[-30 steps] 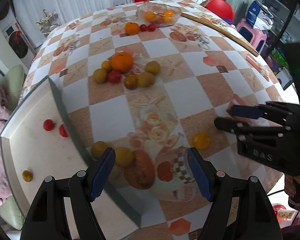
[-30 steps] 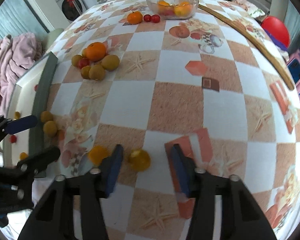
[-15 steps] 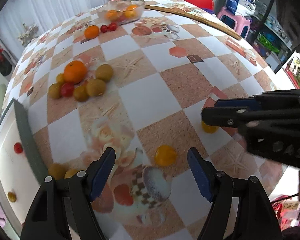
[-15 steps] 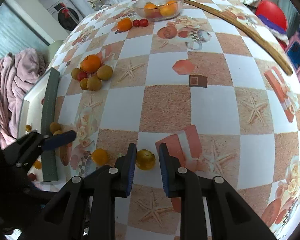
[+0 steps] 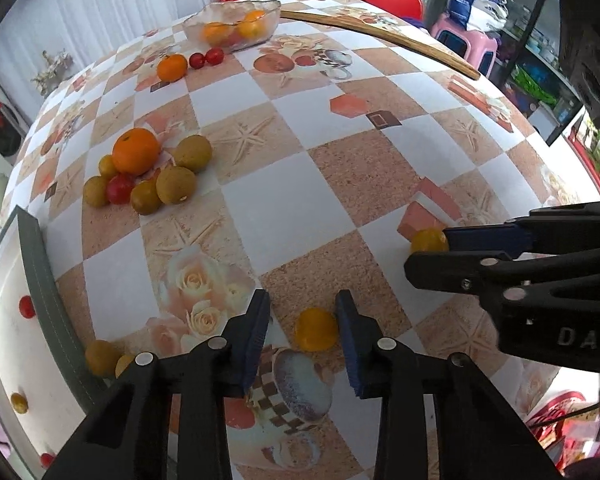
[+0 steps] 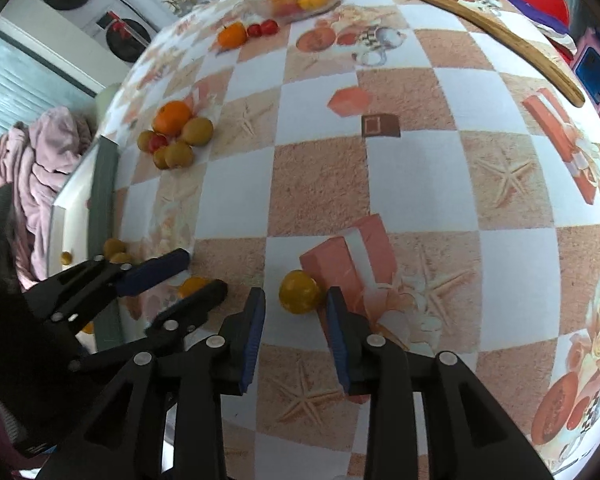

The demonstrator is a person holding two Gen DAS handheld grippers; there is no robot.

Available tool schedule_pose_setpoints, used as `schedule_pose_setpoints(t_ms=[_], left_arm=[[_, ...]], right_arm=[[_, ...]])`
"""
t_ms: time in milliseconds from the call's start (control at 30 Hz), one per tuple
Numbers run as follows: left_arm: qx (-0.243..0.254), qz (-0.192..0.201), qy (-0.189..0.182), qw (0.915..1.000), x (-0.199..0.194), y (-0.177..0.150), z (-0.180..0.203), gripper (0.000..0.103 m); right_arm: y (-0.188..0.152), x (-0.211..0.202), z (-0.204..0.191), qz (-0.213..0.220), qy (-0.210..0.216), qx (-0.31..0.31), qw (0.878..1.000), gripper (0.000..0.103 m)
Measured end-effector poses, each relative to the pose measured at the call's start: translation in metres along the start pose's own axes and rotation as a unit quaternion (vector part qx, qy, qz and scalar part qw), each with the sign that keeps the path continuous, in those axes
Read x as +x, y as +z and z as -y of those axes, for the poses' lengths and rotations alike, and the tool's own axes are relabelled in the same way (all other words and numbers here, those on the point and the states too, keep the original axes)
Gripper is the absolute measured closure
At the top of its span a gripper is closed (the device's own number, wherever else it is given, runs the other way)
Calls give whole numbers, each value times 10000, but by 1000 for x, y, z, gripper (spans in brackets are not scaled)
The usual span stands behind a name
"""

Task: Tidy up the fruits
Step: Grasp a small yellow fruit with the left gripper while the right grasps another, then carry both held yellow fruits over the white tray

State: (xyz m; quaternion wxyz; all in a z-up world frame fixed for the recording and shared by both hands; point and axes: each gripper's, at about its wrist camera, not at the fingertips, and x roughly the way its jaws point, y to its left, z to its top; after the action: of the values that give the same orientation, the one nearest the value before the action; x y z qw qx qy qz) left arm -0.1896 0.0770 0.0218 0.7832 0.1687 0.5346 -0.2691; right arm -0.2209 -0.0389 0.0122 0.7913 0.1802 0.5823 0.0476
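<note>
Two small yellow fruits lie near the table's front edge. My left gripper (image 5: 302, 322) is open around one yellow fruit (image 5: 315, 329), which also shows in the right wrist view (image 6: 193, 286). My right gripper (image 6: 296, 320) is open around the other yellow fruit (image 6: 299, 291), which the left wrist view shows at my right gripper's fingertips (image 5: 428, 240). Both fruits rest on the tablecloth; neither is gripped. A glass bowl (image 5: 233, 24) with oranges stands at the far end.
A pile of an orange (image 5: 135, 156), brown fruits and a red tomato lies mid-left. An orange (image 5: 172, 67) and two cherry tomatoes lie near the bowl. A white tray (image 5: 4, 320) with small fruits abuts the table's left edge. A wooden stick (image 5: 380, 36) lies far right.
Both grippers have moved forward over the table. The left jaws have narrowed around their yellow fruit; the right jaws, nearly shut half a second ago, have widened around theirs.
</note>
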Motion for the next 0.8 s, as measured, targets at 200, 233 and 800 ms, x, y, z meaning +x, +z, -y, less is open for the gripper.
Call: schedule_pose_setpoints(t_ms=[200, 233, 800], left_arm=[[-515, -99, -510, 9973, -3, 0, -14, 82], [-654, -126, -604, 9959, -3, -1, -18, 82], [-1479, 161, -514, 9875, -47, -16, -67, 82]], right_arm=[[4, -5, 3, 52, -182, 163, 9997, 79], [4, -6, 5, 58, -153, 214, 9996, 79], [13, -19, -35, 39, 83, -110, 9999, 79]])
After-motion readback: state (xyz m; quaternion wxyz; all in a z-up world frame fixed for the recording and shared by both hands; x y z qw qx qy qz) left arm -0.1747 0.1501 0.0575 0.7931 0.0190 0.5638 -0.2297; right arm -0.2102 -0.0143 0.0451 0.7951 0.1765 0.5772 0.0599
